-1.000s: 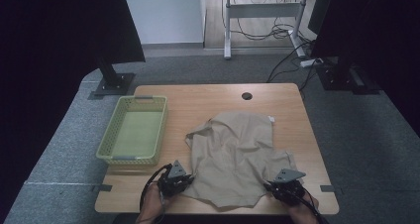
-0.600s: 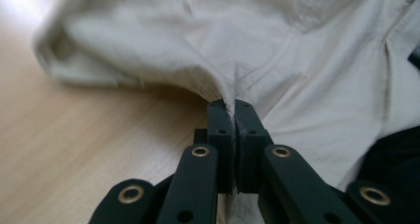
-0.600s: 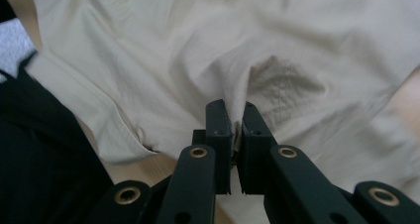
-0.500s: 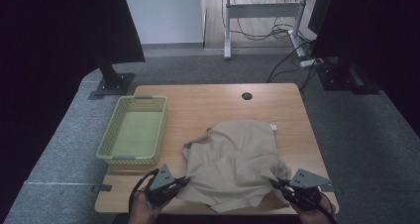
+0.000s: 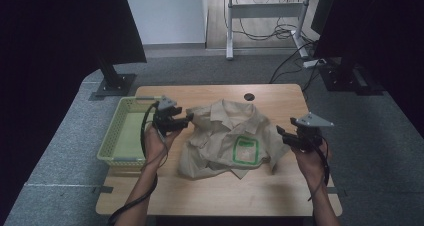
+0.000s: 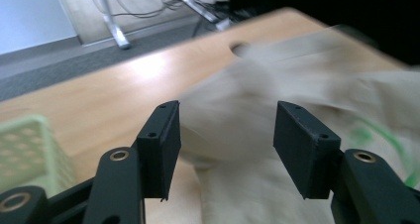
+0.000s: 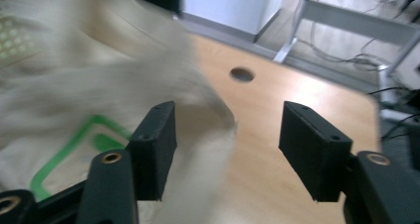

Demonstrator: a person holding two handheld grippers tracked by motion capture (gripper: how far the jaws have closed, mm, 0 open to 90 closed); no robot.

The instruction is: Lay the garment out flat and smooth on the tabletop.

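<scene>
A crumpled beige shirt with a green-outlined patch lies mid-counter, toward the far edge. The left gripper and right gripper hang above its two sides, fingers just opened with nothing clamped between them. In both gripper views the cloth is blurred. A green basket sits at the left edge.

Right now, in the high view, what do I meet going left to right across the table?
Pale green plastic mesh basket → left hand-held gripper → crumpled beige collared shirt with a green rectangle print → right hand-held gripper.
</scene>
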